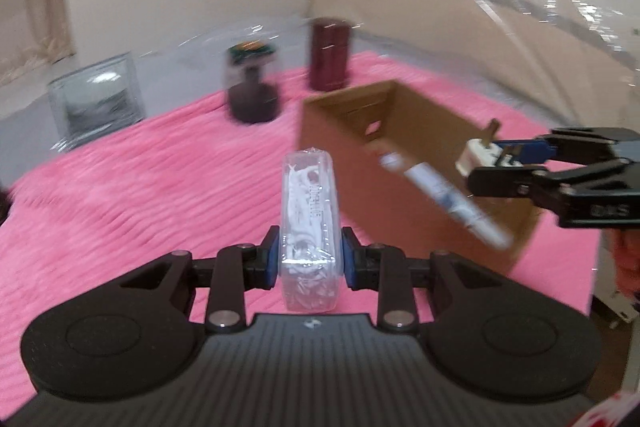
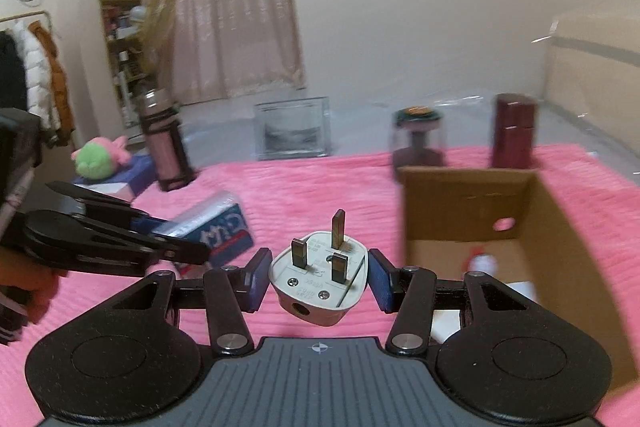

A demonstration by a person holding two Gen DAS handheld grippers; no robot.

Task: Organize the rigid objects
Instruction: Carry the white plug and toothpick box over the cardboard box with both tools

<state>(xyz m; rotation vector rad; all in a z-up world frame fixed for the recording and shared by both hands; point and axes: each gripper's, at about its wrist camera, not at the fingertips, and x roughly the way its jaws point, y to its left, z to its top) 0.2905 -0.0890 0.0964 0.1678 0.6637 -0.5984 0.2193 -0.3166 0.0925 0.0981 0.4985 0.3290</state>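
Step in hand, by the look of it: carry to the cardboard box (image 1: pixel 420 163) w/ both loads up off the pink blanket (image 1: pixel 140 179). Left hand-held gripper (image 1: pixel 308 259) is clamped on a clear packet (image 1: pixel 308 211) of white bits; right hand-held gripper (image 2: pixel 318 277) is clamped on a white 3-pin plug (image 2: pixel 320 277), pins up. Box stands open, to the right of both & near. Next move prob. needs each load over the opening, then jaws let apart. Hard to tell: packet contents & box contents are blurred, box's right side is cut off. Dark jar (image 1: pixel 252 83) & maroon canister (image 1: pixel 330 55) stand beyond the box, smeared.
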